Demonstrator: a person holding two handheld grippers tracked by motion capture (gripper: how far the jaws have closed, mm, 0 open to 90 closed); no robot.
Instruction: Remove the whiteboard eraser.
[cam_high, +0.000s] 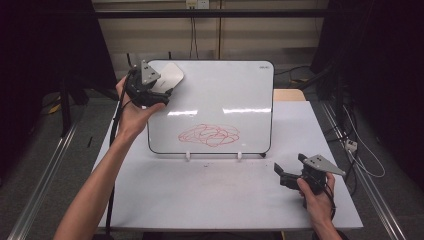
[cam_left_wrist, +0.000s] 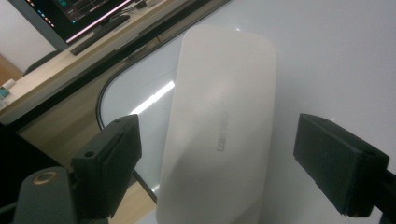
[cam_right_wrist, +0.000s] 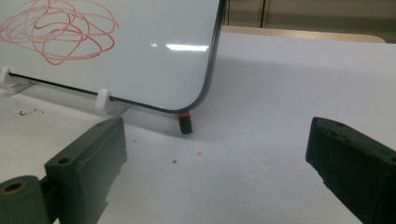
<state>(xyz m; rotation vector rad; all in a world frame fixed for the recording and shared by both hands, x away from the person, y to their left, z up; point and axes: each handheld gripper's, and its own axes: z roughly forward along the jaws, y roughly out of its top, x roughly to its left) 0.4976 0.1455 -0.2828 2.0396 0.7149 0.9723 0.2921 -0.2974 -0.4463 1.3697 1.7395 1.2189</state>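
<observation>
Now left gripper (cam_high: 161, 92) fingers (cam_left_wrist: 109, 161) straddle the eraser (cam_left_wrist: 219, 130) on the whiteboard (cam_high: 230, 95), not yet pinching; likely to wipe the scribble (cam_high: 209, 135); right gripper (cam_high: 281, 175) idles, fingers wide.

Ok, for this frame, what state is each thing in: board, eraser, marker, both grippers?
Whiteboard: propped on clips, red scribble unerased.
Eraser: on the board's top corner, between the jaws, not clamped.
Left gripper: open around the eraser.
Right gripper: open, empty.
Marker: lying behind the board's lower corner.
</observation>
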